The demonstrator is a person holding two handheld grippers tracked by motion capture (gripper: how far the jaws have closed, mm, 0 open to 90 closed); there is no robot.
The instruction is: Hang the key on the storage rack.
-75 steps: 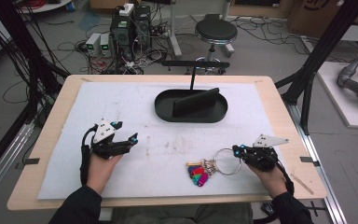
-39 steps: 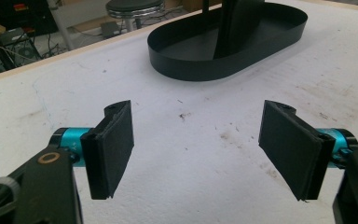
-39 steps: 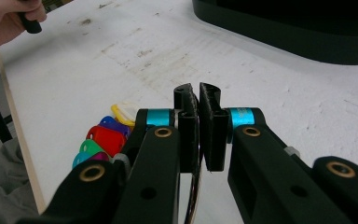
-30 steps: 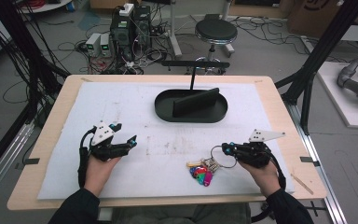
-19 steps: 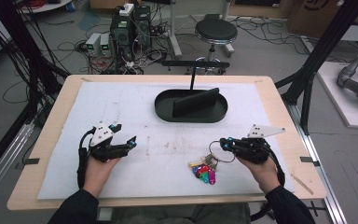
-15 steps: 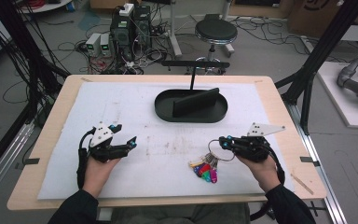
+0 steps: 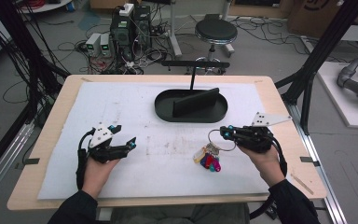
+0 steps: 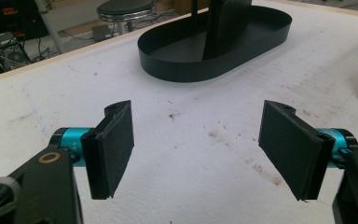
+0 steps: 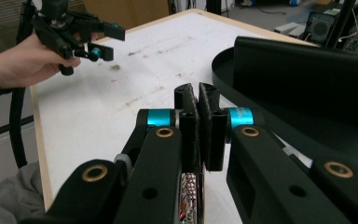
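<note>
The left gripper [image 7: 129,144] rests low over the white mat [image 7: 135,107] at the table's left, its jaws spread wide with nothing between them (the left gripper view shows bare, smudged mat in the gap). Toward the far middle stands a black oval tray [image 7: 165,108] with an upright black panel [image 7: 195,103] in it. Right of centre, the right gripper [image 7: 224,132] is clamped on the key ring [image 7: 217,138], whose bunch of coloured key tags [image 7: 208,159] trails down onto the mat.
</note>
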